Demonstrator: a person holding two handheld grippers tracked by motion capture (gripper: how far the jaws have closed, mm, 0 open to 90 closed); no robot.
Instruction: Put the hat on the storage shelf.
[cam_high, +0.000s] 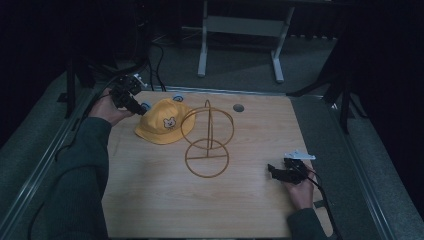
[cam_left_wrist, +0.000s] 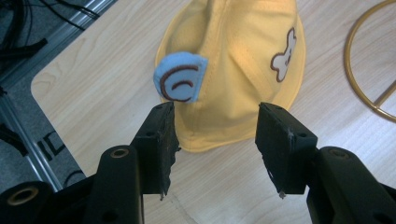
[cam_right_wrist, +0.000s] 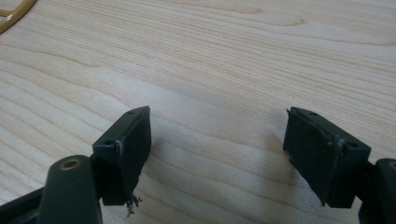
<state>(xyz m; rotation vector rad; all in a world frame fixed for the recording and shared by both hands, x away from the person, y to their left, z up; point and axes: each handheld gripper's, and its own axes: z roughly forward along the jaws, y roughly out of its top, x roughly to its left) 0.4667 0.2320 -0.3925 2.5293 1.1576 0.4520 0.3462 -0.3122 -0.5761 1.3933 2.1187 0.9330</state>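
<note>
A yellow child's hat (cam_high: 162, 124) with a bear face and small blue ears lies on the wooden table (cam_high: 150, 200) at the back left. In the left gripper view the hat (cam_left_wrist: 243, 56) lies just beyond my open jaws, with one blue ear (cam_left_wrist: 180, 77) standing up from it. My left gripper (cam_high: 136, 107) hovers at the hat's left edge, open (cam_left_wrist: 215, 135) and holding nothing. A gold wire stand (cam_high: 207, 140) of hoops rises at the table's middle. My right gripper (cam_high: 274, 171) rests low at the front right, open (cam_right_wrist: 217, 140) over bare wood.
A round grey hole cover (cam_high: 238, 107) sits in the table near its back edge. A metal rail (cam_high: 45, 160) runs along the left side, with black cables (cam_high: 155, 65) on the floor behind. White table legs (cam_high: 240, 45) stand beyond the back edge.
</note>
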